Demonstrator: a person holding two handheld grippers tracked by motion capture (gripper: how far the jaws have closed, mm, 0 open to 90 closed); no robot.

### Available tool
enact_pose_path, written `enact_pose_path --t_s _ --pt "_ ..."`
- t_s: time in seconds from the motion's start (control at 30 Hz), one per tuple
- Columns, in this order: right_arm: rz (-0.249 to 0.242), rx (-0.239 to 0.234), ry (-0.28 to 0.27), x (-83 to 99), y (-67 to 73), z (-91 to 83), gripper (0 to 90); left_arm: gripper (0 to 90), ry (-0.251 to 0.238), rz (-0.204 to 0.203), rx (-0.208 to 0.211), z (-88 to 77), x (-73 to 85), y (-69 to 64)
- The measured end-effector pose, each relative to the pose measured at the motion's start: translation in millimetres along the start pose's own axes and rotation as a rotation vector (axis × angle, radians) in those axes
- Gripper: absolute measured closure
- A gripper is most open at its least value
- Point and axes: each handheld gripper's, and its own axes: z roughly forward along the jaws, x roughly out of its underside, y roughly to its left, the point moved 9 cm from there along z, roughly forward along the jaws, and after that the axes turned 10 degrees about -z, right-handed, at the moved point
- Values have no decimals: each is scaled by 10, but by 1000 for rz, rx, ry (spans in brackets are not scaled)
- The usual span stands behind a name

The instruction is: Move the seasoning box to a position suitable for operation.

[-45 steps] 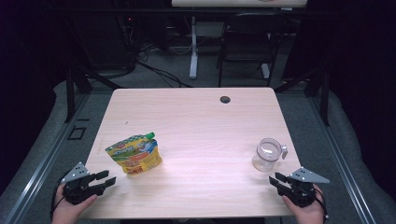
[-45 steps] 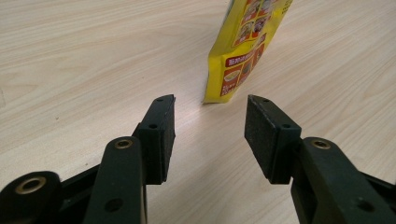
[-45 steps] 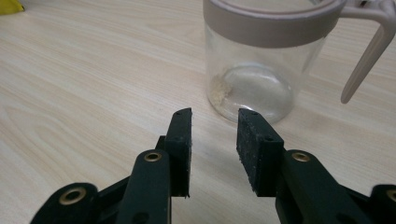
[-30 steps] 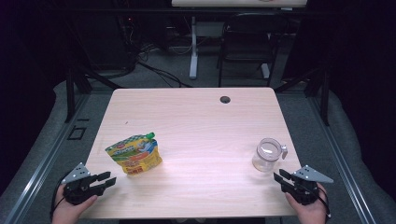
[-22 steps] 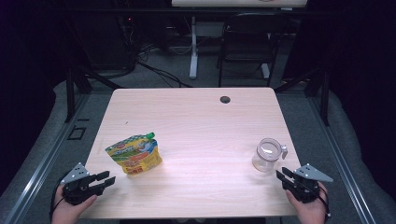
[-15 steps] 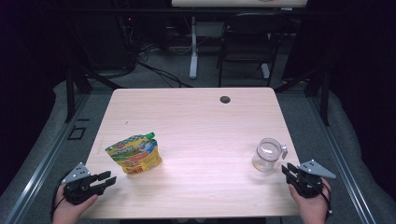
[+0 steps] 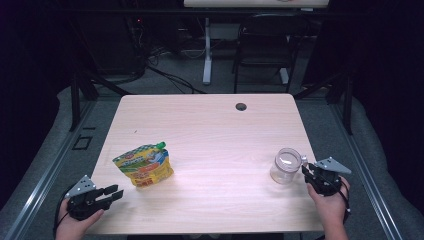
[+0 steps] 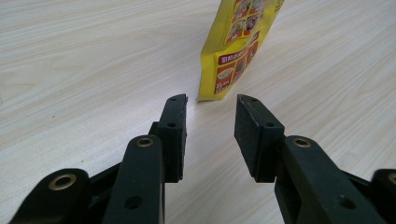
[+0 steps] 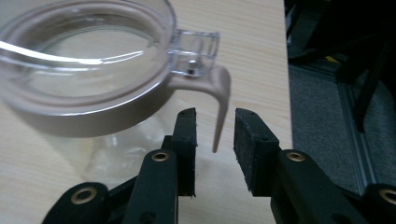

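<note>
- The jar (image 7: 287, 166), a clear glass one with a beige band round its rim and a hinged lid, stands near the right edge of the table (image 7: 210, 135), just ahead of the right gripper (image 7: 311, 172).
- In the right gripper view the jar's thin beige latch arm (image 9: 222, 100) hangs down from the clear hinge block (image 9: 195, 52), and its tip reaches in between the two black jaws.
- Those jaws stand apart with a gap on both sides of the latch tip; neither pad presses on it, and they have just been opening a little.
- The right hand (image 7: 330, 202) holds that gripper at the table's right front corner, jaws aimed at the jar.
- The left gripper (image 7: 114, 192) sits at the left front corner of the table in the left hand (image 7: 75, 225), jaws aimed toward the pouch (image 7: 144, 165).
- In the left gripper view its jaws (image 8: 210, 119) are parted with bare wood between them; they have just been closing somewhat, with nothing in their grasp.
- The pouch, yellow with printed food pictures and a green cap (image 7: 161, 145), lies on the left half of the table, its bottom corner (image 8: 210, 93) just beyond the jaw tips and not touching them.
- A dark round hole (image 7: 241, 106) sits in the table near the far edge.
- Beyond the table stands a chair (image 7: 262, 50) on grey floor.
</note>
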Motion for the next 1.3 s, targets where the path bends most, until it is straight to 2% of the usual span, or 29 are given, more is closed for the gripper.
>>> enact_pose_path --t_s 0.27,0.43,0.77,1.0,1.2,1.3 --pt "38 -44 3 -3 -30 96 698 651 1 -4 3 -21 34 -8" --pt "39 -38 10 -20 -29 175 716 658 5 -5 4 -18 46 -7" --pt "46 -26 14 -73 -36 199 802 659 16 -1 9 -8 54 -15" --pt "55 -20 25 -61 -42 206 827 659 19 -5 11 4 59 -9" --pt "51 7 29 -62 -41 213 843 659 18 -5 9 11 59 -8" --pt "65 16 27 -68 -37 218 848 659 19 -5 9 15 59 -9"
